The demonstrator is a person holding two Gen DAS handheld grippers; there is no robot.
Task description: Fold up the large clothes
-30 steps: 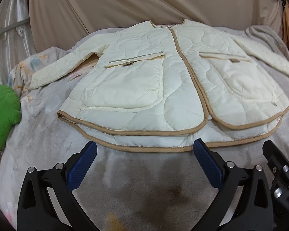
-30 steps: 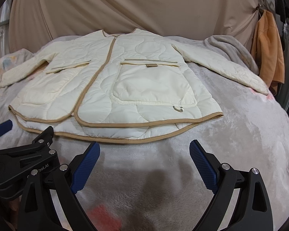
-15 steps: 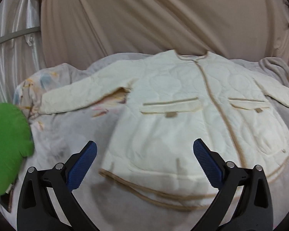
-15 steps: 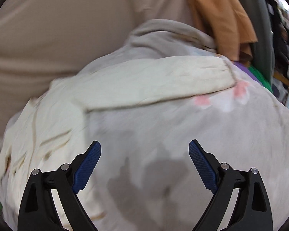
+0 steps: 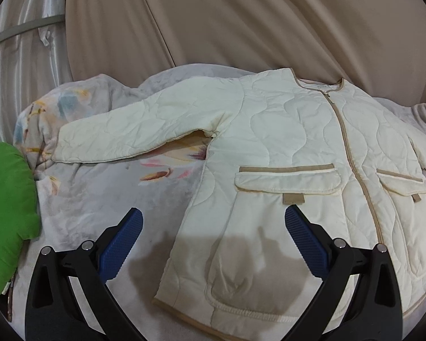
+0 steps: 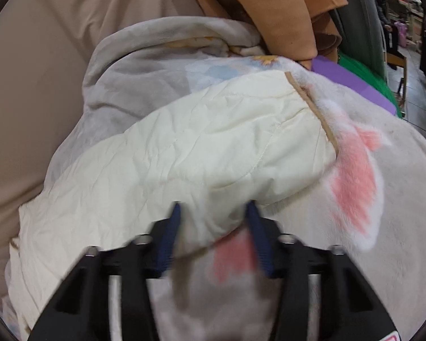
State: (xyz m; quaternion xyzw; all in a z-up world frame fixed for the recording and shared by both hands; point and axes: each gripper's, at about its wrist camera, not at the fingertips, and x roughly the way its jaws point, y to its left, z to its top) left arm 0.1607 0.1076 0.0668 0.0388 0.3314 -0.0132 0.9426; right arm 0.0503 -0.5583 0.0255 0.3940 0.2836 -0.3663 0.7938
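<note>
The cream quilted jacket (image 5: 284, 153) lies front-up on the blanket-covered bed (image 5: 93, 199), sleeves spread toward either side edge. The right gripper (image 6: 213, 216) is closing on the near edge of the right sleeve (image 6: 207, 147), fabric bunched between its jaws; that sleeve's long axis runs away to the tan cuff (image 6: 312, 105). The left gripper (image 5: 213, 233) hovers, jaws apart and empty, over the jacket's left hem corner, with bare blanket beside it.

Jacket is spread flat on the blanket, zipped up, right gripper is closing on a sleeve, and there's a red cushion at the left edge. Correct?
Nearly. The cushion is green, not red, as the left wrist view shows. The rest holds: the jacket lies flat on the blanket, zipped, and the right gripper is closing with the sleeve between its fingers.
</note>
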